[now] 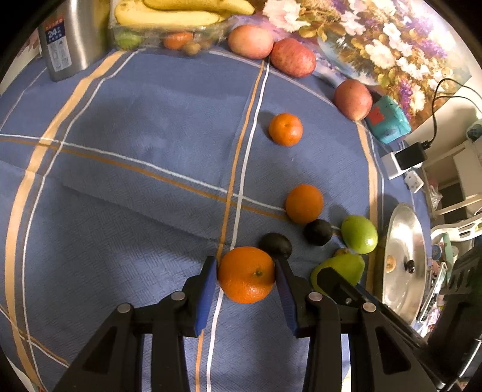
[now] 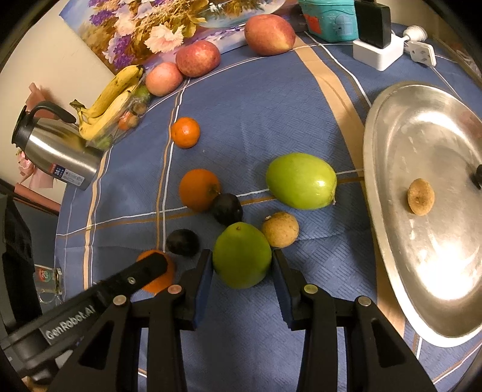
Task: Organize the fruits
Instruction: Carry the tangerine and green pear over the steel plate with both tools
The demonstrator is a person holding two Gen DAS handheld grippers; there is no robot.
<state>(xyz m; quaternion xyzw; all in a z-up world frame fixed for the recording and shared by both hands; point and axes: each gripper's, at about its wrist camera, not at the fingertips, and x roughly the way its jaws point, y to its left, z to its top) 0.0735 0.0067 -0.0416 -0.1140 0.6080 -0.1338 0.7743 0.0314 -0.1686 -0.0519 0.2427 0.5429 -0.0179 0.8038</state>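
Note:
My left gripper (image 1: 245, 273) is shut on an orange (image 1: 246, 274) that rests on the blue cloth; it also shows in the right wrist view (image 2: 156, 276), partly hidden. My right gripper (image 2: 242, 265) is shut on a green fruit (image 2: 242, 254), which the left wrist view (image 1: 340, 268) also shows. Near them lie two dark plums (image 2: 226, 208) (image 2: 182, 242), a second orange (image 2: 198, 189), a small mandarin (image 2: 185, 132), a larger green fruit (image 2: 301, 180) and a brown round fruit (image 2: 280, 229). A silver tray (image 2: 391, 150) at the right holds one brown fruit (image 2: 420, 196).
Three red apples (image 2: 197, 58) line the back by a flower painting (image 2: 144, 27). Bananas (image 2: 111, 96) sit on a clear box beside a steel thermos (image 2: 57, 150). A teal box (image 2: 328, 18), a charger block (image 2: 376, 51) and a plug (image 2: 421, 51) lie at the back right.

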